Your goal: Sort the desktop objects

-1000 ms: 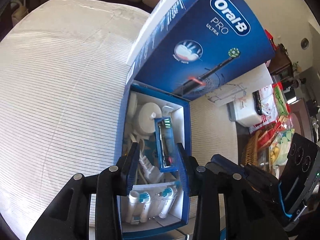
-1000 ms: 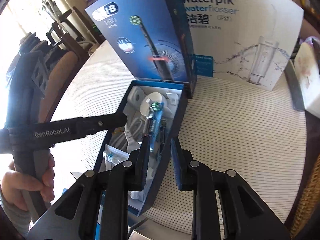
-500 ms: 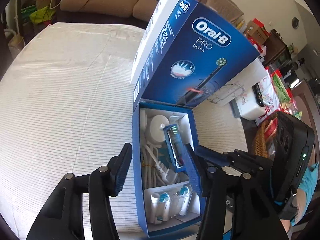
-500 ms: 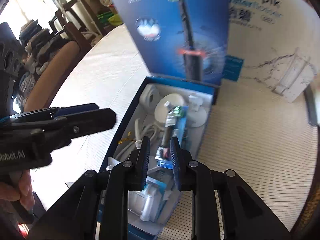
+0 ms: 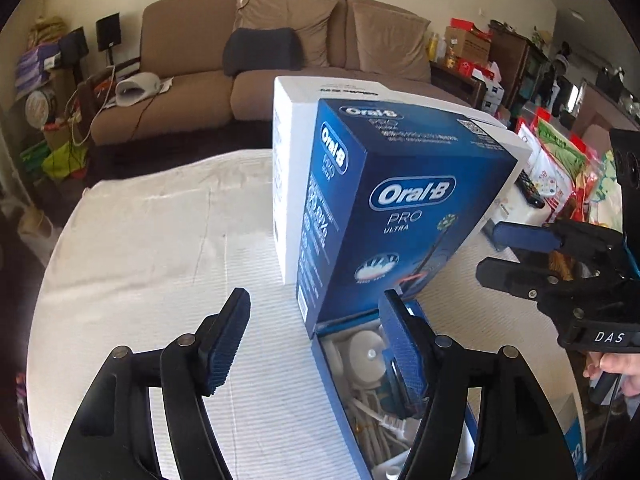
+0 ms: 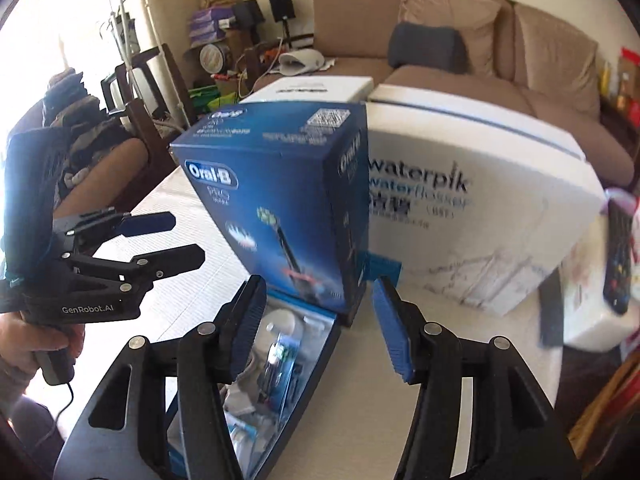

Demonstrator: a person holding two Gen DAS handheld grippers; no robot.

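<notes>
Left gripper [image 5: 314, 340] is spreading its jaws right now, blue pads wide apart and nothing caught between them, just striped cloth showing through the gap. Its right-hand finger hangs over the open tray [image 5: 352, 380] of the toothbrush set, which lies flat on the table [image 5: 140, 260] with its near end running out of the bottom of the frame. Over to the right gripper [image 6: 318, 326], and it's opening too, pads clear of everything, the corner where the tray [image 6: 320, 344] meets the upright sleeve sitting in the gap. Inside that tray, a round white charger base [image 5: 366, 350] at the far end, white cable coiled below it, and from the right wrist view a toothbrush handle [image 6: 276, 360] lying lengthwise, a little blurred. Standing upright at the tray's far end is the blue Oral-B box [image 5: 400, 216], touching or just about touching it. Behind and beside that, the big white Waterpik box [image 6: 472, 216]. A hand [image 6: 24, 340] grips the left tool's handle at the left edge of the right wrist view. Further back, a brown sofa [image 5: 280, 60] with a dark cushion, and snack packets [image 5: 560, 168] piled off to the right.
</notes>
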